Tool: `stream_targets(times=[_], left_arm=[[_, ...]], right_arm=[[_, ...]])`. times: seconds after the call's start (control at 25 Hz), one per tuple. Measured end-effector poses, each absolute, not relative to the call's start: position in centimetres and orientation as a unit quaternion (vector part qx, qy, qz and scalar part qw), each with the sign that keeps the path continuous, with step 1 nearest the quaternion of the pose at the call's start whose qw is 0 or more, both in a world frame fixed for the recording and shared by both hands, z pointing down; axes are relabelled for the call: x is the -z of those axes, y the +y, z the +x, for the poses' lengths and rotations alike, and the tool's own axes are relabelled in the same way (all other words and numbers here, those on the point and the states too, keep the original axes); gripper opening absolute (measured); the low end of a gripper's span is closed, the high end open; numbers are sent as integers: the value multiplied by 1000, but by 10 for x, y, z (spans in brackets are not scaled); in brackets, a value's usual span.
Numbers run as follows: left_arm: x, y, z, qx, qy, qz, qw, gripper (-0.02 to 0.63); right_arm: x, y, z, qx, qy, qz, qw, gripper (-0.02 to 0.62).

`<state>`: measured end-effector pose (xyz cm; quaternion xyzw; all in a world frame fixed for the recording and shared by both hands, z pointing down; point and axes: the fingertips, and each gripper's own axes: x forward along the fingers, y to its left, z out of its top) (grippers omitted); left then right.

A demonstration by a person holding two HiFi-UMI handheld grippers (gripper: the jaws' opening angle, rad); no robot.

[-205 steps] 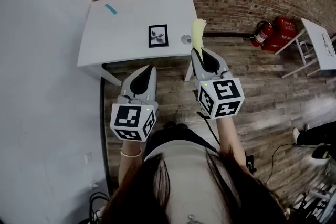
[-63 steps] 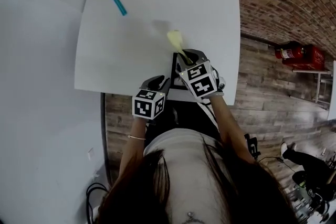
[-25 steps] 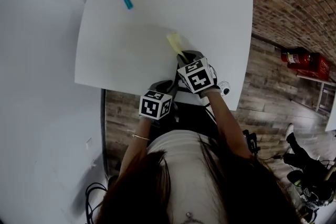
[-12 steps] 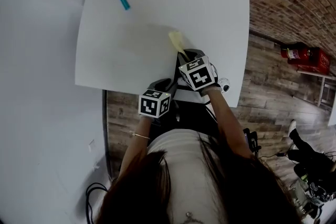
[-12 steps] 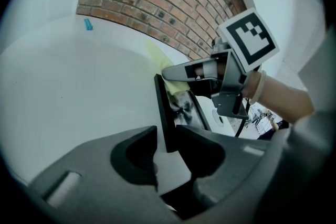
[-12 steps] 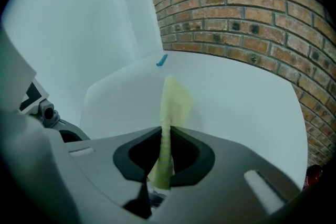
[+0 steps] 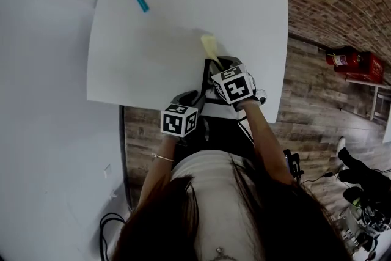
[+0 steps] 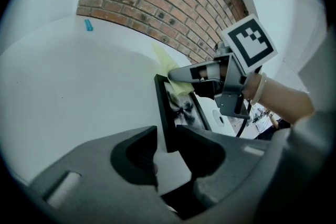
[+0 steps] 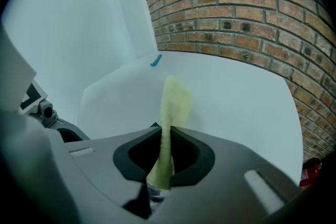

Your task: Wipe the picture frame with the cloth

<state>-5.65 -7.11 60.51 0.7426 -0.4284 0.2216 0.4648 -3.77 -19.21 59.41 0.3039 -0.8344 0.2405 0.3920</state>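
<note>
Left gripper view: my left gripper [image 8: 165, 136] has just been opening its fingers. They stand apart with the near edge of the picture frame [image 8: 181, 108] between them, not squeezed.

Right gripper view: my right gripper [image 9: 167, 136] has its fingers clamped on the yellow cloth [image 9: 173, 99], loose end poking toward 12.

Head view: the frame sits at the tabletop's [image 7: 153, 58] 6 o'clock edge, under both grippers.

I reckon I'm mid-wipe. Next I'd drag the cloth across the glass, probably steadying the frame.
</note>
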Motion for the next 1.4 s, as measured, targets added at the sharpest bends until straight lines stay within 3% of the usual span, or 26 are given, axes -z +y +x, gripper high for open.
stream_targets(times=[1.4], left_arm=[[-607, -72, -58, -219, -439, 739, 461, 117]], right_arm=[[-595, -196, 15, -258, -813, 354, 384, 40]])
